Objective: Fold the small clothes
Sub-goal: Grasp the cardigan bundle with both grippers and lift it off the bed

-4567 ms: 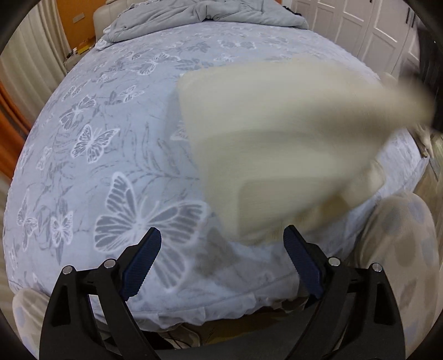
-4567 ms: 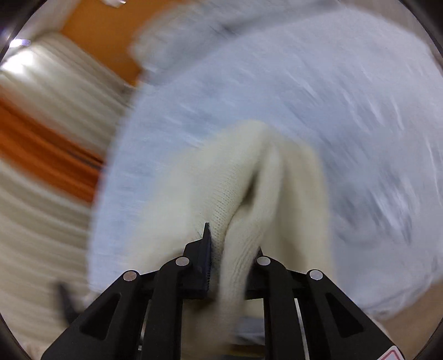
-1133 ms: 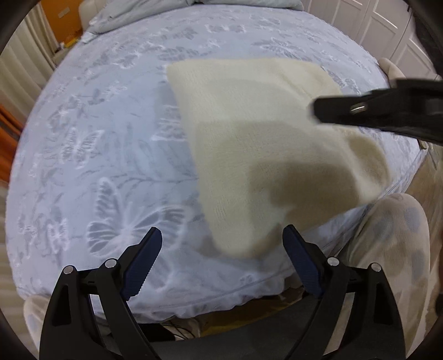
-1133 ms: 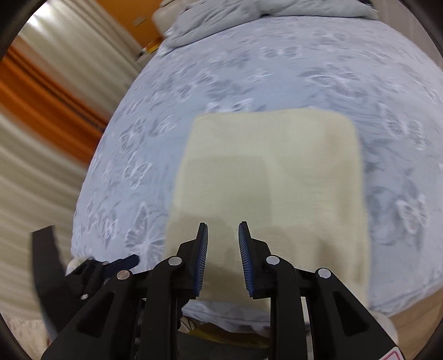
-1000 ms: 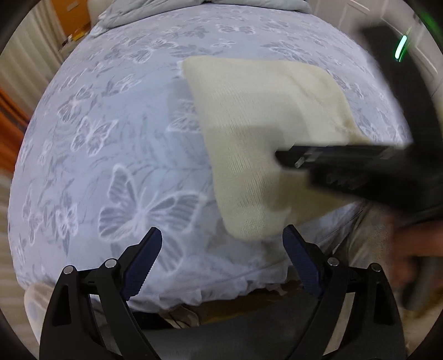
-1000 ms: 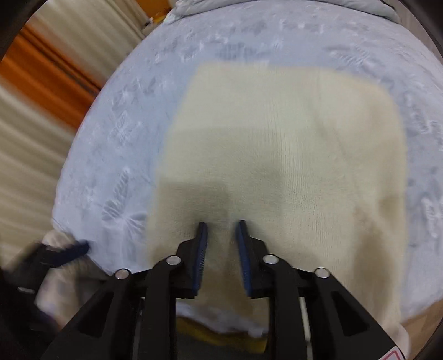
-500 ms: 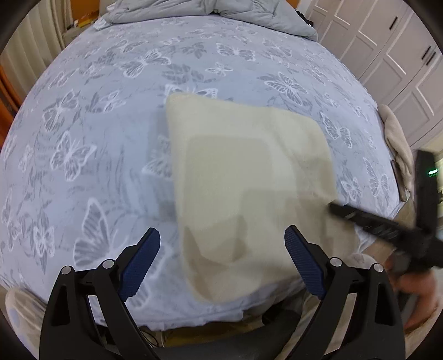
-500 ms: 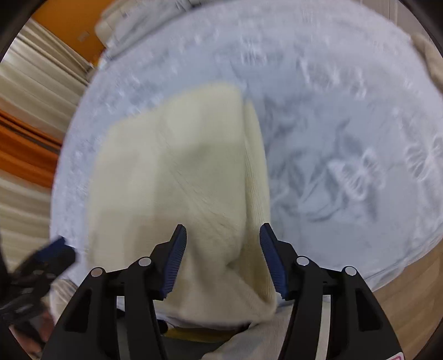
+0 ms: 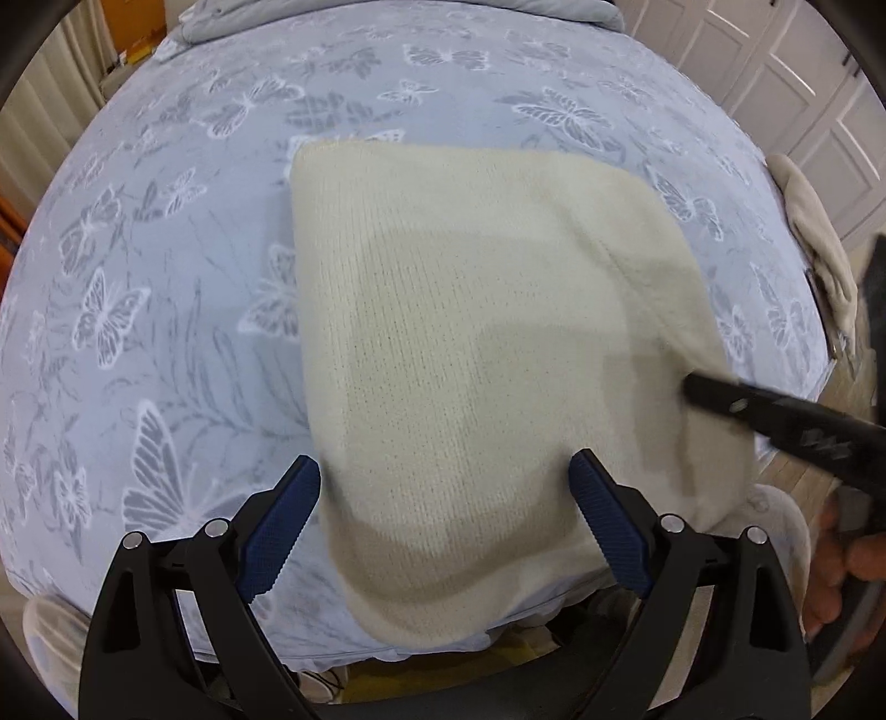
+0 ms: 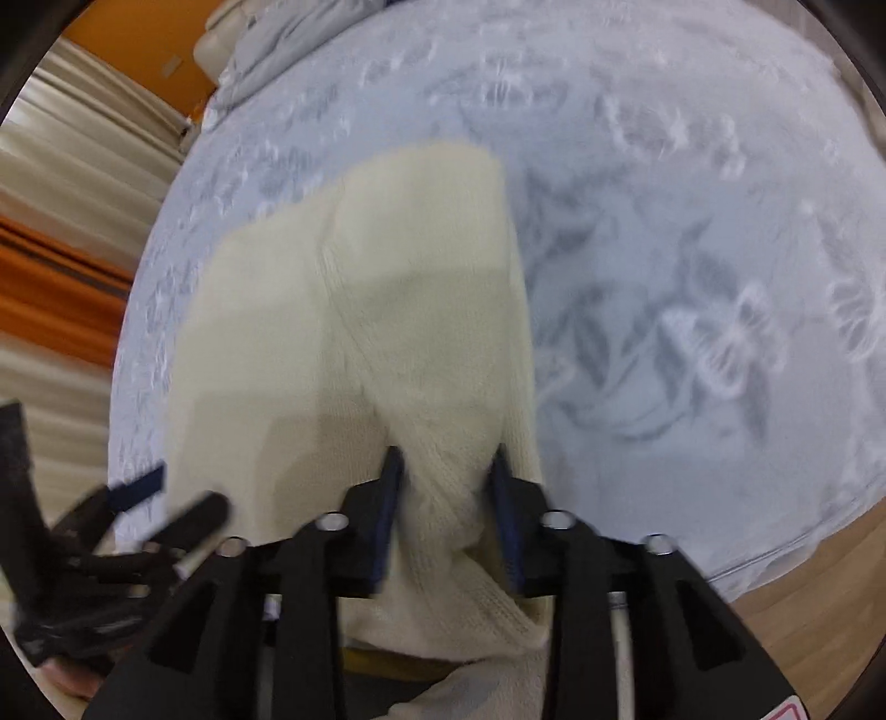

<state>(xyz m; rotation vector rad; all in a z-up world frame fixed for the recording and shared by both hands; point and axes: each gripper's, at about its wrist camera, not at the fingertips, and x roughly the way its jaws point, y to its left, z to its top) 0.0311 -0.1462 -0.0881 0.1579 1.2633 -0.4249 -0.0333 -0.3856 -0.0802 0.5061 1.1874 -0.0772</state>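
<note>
A cream knitted garment (image 9: 470, 343) lies flat on the blue butterfly bedspread (image 9: 166, 277), its near end hanging over the bed's front edge. My left gripper (image 9: 443, 515) is open, its fingers straddling the garment's near part just above it. My right gripper (image 10: 446, 487) is at the garment's (image 10: 360, 310) near right corner; its jaws are partly closed around a raised fold of the knit. The right gripper shows as a black bar in the left wrist view (image 9: 775, 421).
A grey duvet (image 9: 387, 11) is bunched at the bed's far end. A beige cloth (image 9: 819, 243) hangs at the bed's right edge by white cupboard doors (image 9: 803, 72). Curtains (image 10: 66, 277) and an orange wall lie to the left. Wooden floor (image 10: 819, 576) lies beyond the right edge.
The right gripper dropped the garment on the bed, then moved to its near right corner and narrowed around a fold. The left gripper moved lower and closer over the garment's near end.
</note>
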